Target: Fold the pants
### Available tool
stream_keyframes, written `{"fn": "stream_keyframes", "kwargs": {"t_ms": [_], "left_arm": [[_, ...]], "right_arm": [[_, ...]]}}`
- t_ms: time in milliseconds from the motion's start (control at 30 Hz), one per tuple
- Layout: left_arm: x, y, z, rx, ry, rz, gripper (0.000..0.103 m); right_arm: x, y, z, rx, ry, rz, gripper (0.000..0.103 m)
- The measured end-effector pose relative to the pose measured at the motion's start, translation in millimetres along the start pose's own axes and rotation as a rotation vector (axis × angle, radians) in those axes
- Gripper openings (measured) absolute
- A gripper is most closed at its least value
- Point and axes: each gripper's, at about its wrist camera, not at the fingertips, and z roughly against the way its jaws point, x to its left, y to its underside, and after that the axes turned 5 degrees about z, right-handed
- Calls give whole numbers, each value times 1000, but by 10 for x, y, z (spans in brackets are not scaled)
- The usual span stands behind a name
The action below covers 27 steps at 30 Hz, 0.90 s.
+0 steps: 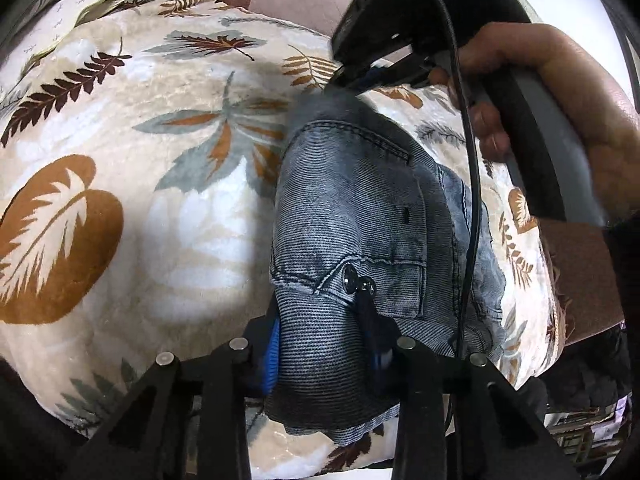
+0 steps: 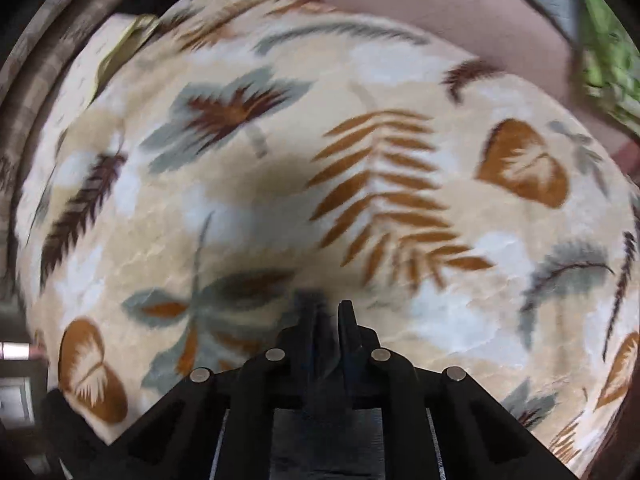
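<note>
Left wrist view: the left gripper point(image 1: 324, 344) has its jaws clamped on a thick bundle of the pants point(image 1: 360, 216), grey-blue denim. The fabric fills the gap between the blue-padded fingers point(image 1: 273, 350); a metal button point(image 1: 349, 278) sits just above the right finger.

The pants are stretched between the two tools, over a bed covered by a cream blanket point(image 1: 140, 128) printed with brown, tan and grey leaves. Whether the denim's underside touches the blanket cannot be told. A back pocket with its stitched seam faces the camera.

Far end of the pants: the right gripper point(image 1: 348, 80) pinches the denim at its upper edge, jaws closed on the cloth. The person's right hand point(image 1: 540, 92) wraps the grey handle of that tool. A black cable point(image 1: 472, 184) hangs from it across the pants.

Right wrist view: frame is motion-blurred. The right gripper point(image 2: 329, 312) shows both fingers close together with dark fabric point(image 2: 320, 344) held between them. Beyond the fingertips lies only the blanket point(image 2: 280, 200). A pinkish cushion point(image 2: 440, 12) lies at the blanket's far edge.
</note>
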Motion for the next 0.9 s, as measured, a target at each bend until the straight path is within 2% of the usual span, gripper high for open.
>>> {"fn": "stream_keyframes", "kwargs": {"t_ms": [100, 233, 333, 400, 467, 500, 567, 600, 667, 767, 800, 867, 900], "left_arm": [[26, 4, -12, 2, 6, 10, 36], [49, 30, -16, -3, 2, 10, 39], [86, 30, -7, -1, 4, 24, 44], [104, 38, 1, -3, 2, 37, 50], [117, 51, -3, -7, -9, 30, 54], [120, 61, 6, -9, -14, 26, 55], [125, 70, 27, -3, -6, 34, 61], [134, 76, 65, 3, 4, 36, 62], [168, 71, 146, -20, -5, 44, 66], [264, 36, 309, -67, -14, 75, 68], [287, 31, 332, -74, -24, 81, 69], [333, 20, 363, -87, -32, 93, 69], [333, 21, 349, -87, -39, 90, 69]], "right_arm": [[-266, 22, 223, -103, 11, -80, 13], [-453, 194, 549, -183, -69, -139, 20], [-544, 450, 705, -197, -192, -174, 37], [-574, 757, 786, -200, -261, -206, 66], [-636, 1115, 740, -212, -297, -254, 73], [-679, 1245, 644, -186, -278, -269, 73], [-881, 1503, 182, -45, -234, -334, 73], [-994, 1604, 152, -73, -270, -387, 72], [-1065, 1697, 372, -142, -312, -441, 73], [-987, 1870, 803, -262, -344, -418, 73], [-938, 1944, 895, -276, -367, -404, 73], [-878, 2141, 998, -305, -456, -428, 73], [-826, 2255, 1005, -314, -542, -443, 73]]}}
